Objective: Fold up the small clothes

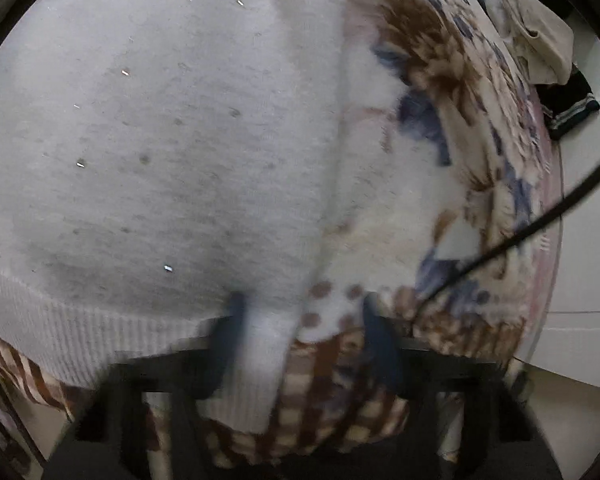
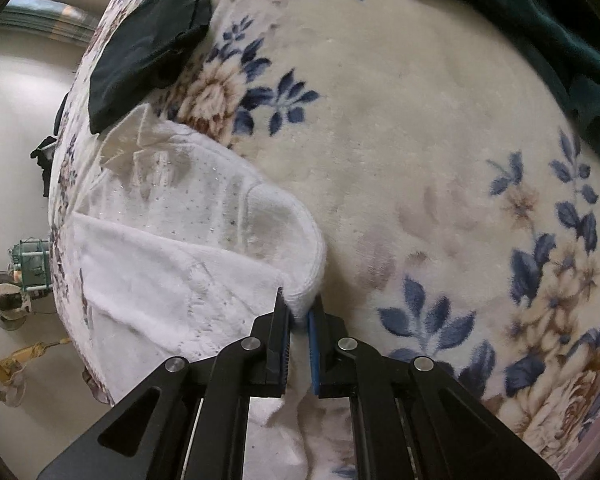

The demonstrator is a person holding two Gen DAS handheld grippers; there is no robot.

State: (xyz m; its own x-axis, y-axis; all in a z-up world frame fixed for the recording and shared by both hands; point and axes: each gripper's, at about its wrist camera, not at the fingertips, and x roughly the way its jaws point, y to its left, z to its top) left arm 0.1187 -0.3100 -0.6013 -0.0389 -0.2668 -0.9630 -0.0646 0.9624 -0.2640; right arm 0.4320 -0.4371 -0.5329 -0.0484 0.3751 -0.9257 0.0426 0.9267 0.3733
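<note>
White sweater [image 2: 172, 264] on floral blanket [image 2: 420, 128]: right tool [image 2: 299, 316] clamps a folded edge for folding; left tool [image 1: 300, 320] part-open, hem [image 1: 260, 344] loose between.

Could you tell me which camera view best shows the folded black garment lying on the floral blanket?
The right wrist view: the black garment lies sharp and whole. The left wrist view shows only a dark striped piece at its edge; whether it is the same garment is unclear.

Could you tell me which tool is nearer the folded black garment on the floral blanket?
Right: its tool, gripping the white fuzzy sweater, has the black garment beyond it. The left tool view doesn't clearly show it.
</note>
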